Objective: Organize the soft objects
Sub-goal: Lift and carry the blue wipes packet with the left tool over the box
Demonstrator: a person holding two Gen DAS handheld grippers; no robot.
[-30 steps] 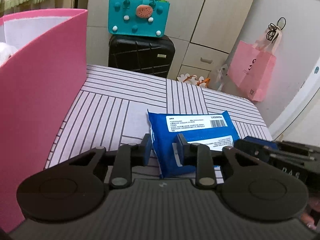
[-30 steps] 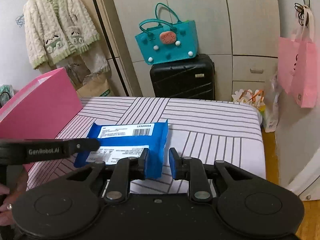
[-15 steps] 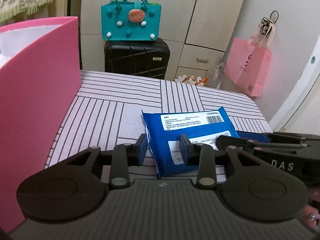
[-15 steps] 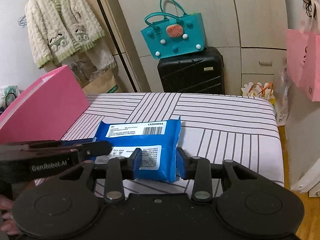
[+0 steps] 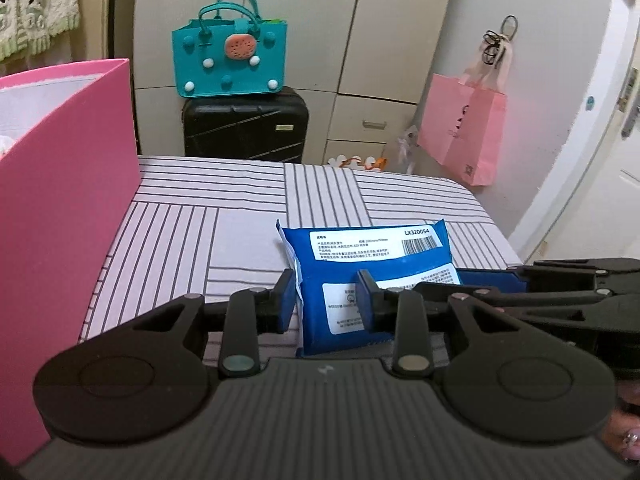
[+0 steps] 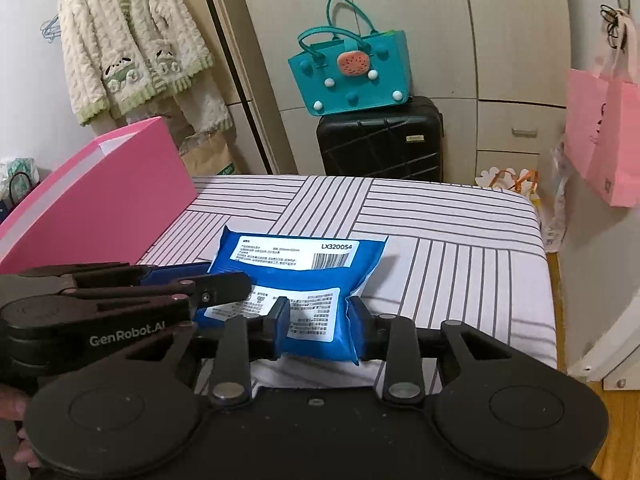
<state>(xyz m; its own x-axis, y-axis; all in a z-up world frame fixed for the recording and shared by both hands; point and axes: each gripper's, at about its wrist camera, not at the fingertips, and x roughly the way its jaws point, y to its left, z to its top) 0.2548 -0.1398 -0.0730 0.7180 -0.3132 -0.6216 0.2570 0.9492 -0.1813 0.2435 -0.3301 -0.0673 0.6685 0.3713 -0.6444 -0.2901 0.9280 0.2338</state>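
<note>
A soft blue plastic pack with white printed labels and a barcode (image 5: 372,276) sits over the striped pink-and-white bedcover (image 5: 224,216), gripped from two sides at once. The left gripper (image 5: 326,300) is clamped narrowly on the pack's left edge, its blue-padded fingers (image 5: 285,298) pinching the sealed end. The right gripper (image 6: 318,326) straddles the pack's near right corner, which bulges between the pads; its jaws are closing and both pads press into the plastic. In the right wrist view the left gripper's black arms, printed with a white brand name, reach in from the left and meet the pack at its far side. The pack's near end looks raised off the bedcover, though how far cannot be told. A tall pink cardboard box (image 5: 60,208) stands on the bed to the left, open at the top. Behind the bed, a teal felt handbag with pompoms (image 6: 350,76) rests on a black hard-shell suitcase (image 6: 380,140). A pale pink paper bag (image 5: 462,128) hangs from a hook on the right, and a cream knitted cardigan (image 6: 132,48) hangs at upper left.
</note>
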